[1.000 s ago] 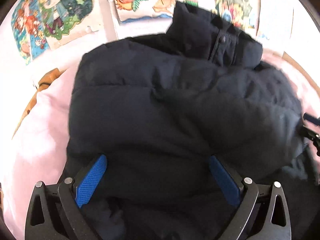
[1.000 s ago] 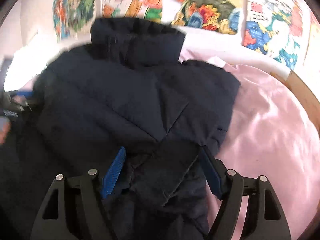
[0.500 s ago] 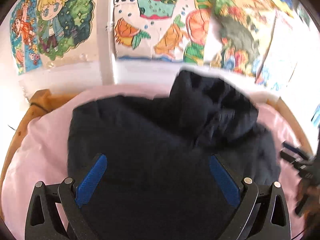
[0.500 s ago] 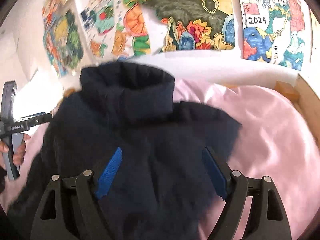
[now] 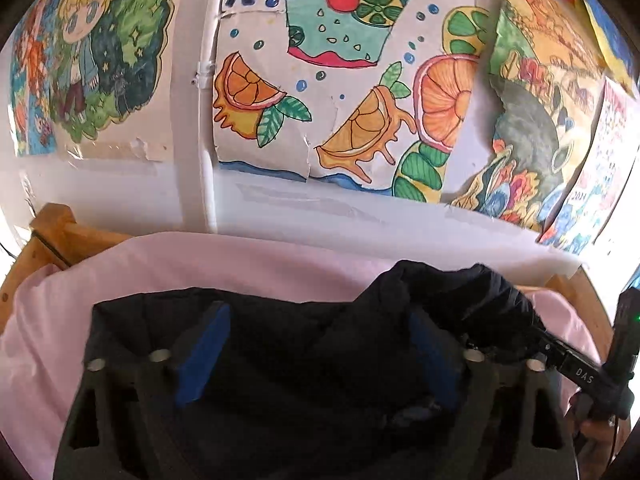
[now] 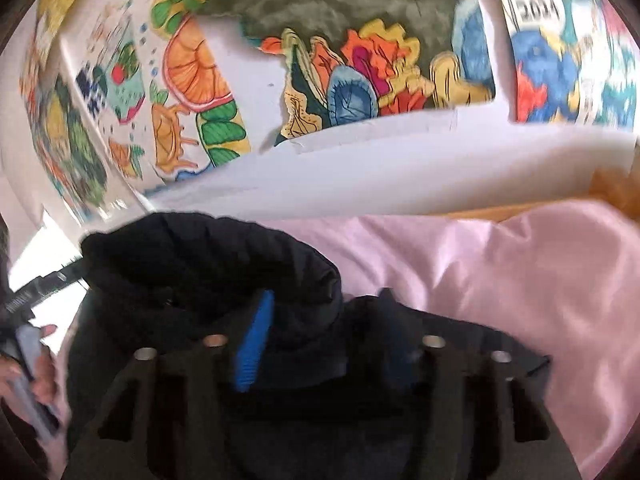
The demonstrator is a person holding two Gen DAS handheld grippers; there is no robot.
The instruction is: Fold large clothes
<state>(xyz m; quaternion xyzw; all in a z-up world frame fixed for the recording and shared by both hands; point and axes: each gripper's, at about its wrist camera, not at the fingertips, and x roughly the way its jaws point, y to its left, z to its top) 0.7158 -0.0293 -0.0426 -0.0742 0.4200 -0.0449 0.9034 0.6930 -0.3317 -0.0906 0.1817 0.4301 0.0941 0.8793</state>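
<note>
A dark padded jacket [image 5: 280,340] lies on a bed covered by a pink sheet [image 5: 240,264], collar [image 6: 208,264] toward the wall of bright drawings [image 5: 340,80]. Both claws sit low over the near part of the garment. The left claw [image 5: 316,350] is spread wide, blue pads on either side of the dark cloth with nothing pinched between them. The right claw [image 6: 324,344] is also apart, though narrower, its pads straddling a bunched ridge just below the collar (whether they touch the cloth is hard to tell in the blur).

The jacket looks partly folded into a compact block, so the step in hand is probably taking hold for the next fold. To do it well, each claw should bite a full thickness of the puffy cloth at matching points on either side, not just the slippery outer shell. Both should lift together and level, so the padding does not slump or the collar twist.
</note>
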